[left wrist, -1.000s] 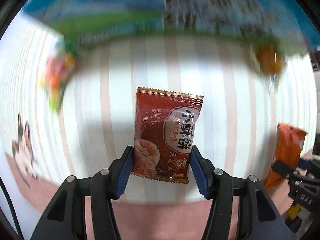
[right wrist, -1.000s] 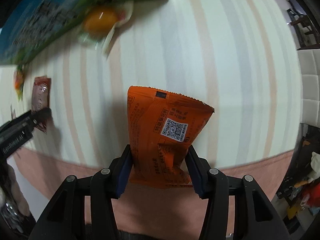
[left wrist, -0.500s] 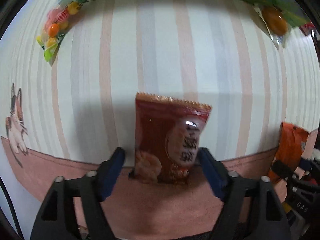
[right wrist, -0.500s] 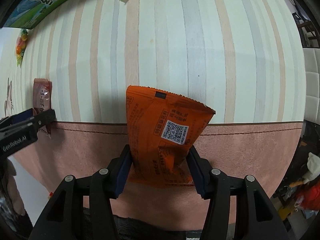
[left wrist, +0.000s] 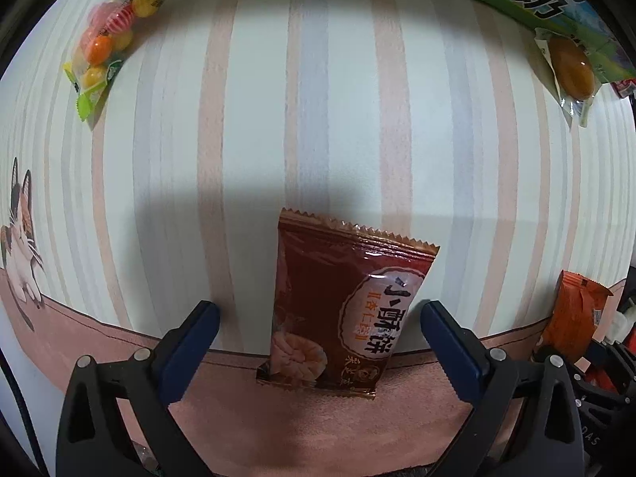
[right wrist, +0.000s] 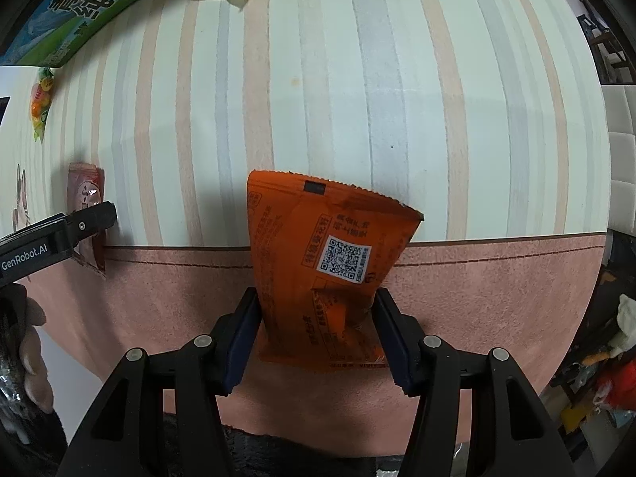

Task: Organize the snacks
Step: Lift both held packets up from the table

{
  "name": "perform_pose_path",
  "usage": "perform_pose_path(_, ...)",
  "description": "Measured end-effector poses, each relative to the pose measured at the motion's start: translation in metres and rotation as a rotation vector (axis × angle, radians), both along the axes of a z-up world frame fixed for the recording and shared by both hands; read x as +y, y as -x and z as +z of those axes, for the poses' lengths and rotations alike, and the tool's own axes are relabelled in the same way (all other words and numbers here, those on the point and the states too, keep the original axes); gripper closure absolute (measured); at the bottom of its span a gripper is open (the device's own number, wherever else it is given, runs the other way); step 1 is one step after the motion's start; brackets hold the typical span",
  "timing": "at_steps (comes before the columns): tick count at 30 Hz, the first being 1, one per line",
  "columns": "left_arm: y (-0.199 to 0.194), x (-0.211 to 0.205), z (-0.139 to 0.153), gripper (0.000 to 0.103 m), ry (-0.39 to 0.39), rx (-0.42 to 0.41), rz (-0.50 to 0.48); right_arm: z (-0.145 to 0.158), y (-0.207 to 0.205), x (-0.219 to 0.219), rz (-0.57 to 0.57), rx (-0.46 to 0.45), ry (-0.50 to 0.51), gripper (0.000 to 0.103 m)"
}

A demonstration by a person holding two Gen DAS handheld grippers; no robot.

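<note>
The left gripper (left wrist: 318,316) has its jaws opening, now spread wide, and the red packet (left wrist: 346,310) lies between them at the lower middle of the left view with neither pad touching it; it rests across the line where the striped cloth (left wrist: 318,119) meets the pink border (left wrist: 318,417). In the right view the right gripper (right wrist: 316,318) pinches the orange packet (right wrist: 322,274) at its lower end, the pads pressing both sides so the foil buckles, and the packet stands up over the same border at the frame's centre. A candy bag (left wrist: 105,47) sits at the upper left of the left view, a wrapped amber sweet (left wrist: 574,67) at the upper right, and a green and blue box (right wrist: 91,8) runs along the top left of the right view. The risks look modest but real: as the left gripper lifts away, a pad could catch the red packet's crimped edge and drag it askew. The orange packet is held low and crumpled, so it may spring or tip when let go and land crooked, or end up overlapping the border unevenly beside the red one. Whether the red packet lies fully flat is hard to judge through the fisheye, so it could slide a little
</note>
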State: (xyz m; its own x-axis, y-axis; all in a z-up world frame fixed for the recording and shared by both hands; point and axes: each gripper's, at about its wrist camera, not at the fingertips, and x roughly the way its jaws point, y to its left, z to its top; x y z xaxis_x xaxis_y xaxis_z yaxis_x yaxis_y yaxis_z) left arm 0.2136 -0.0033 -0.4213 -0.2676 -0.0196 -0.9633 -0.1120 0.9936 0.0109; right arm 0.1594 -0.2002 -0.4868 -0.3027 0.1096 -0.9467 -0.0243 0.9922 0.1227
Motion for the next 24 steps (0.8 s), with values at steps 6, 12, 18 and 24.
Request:
perform_pose_path(6, -0.019, 0.002, -0.01, 0.0, 0.005, 0.045, 0.009, -0.003, -0.003, 0.0, 0.004, 0.003, 0.011, 0.037)
perform_pose_path(12, -0.018, 0.001, -0.003, 0.013, -0.008, -0.01, 0.011, 0.0, 0.0, -0.001, -0.02, -0.01, 0.015, 0.037)
perform_pose_path(18, -0.015, -0.015, 0.007, 0.049, -0.012, -0.031, -0.059, 0.003, 0.006, -0.001, 0.003, -0.033, 0.032, 0.044)
perform_pose_path(24, -0.017, -0.015, 0.005, 0.049, -0.014, -0.034, -0.047, 0.005, 0.013, 0.001, -0.007, -0.054, 0.039, 0.045)
